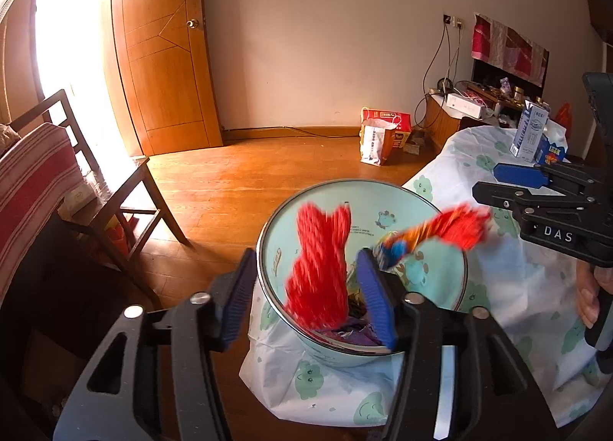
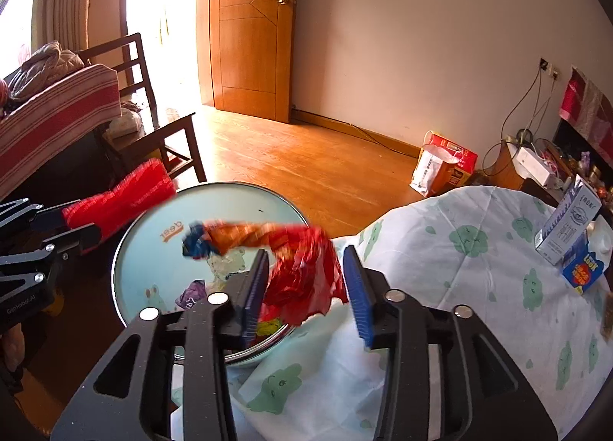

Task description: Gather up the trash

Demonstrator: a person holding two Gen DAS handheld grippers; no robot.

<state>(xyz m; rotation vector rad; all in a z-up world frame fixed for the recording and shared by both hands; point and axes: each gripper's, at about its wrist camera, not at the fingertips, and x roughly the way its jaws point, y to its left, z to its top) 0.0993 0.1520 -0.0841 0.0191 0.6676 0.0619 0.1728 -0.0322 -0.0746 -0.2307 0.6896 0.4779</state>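
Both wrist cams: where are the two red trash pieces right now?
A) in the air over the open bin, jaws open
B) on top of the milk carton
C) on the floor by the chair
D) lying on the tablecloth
A: the red mesh piece and the twisted red wrapper are motion-blurred over the bin, between open jaws.

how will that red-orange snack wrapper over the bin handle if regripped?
The snack wrapper looks twisted and crumpled, so probably floppy. Thin film, likely very light; it may drift rather than drop straight into the trash bin. Glossy surface could slip between the right gripper jaws.
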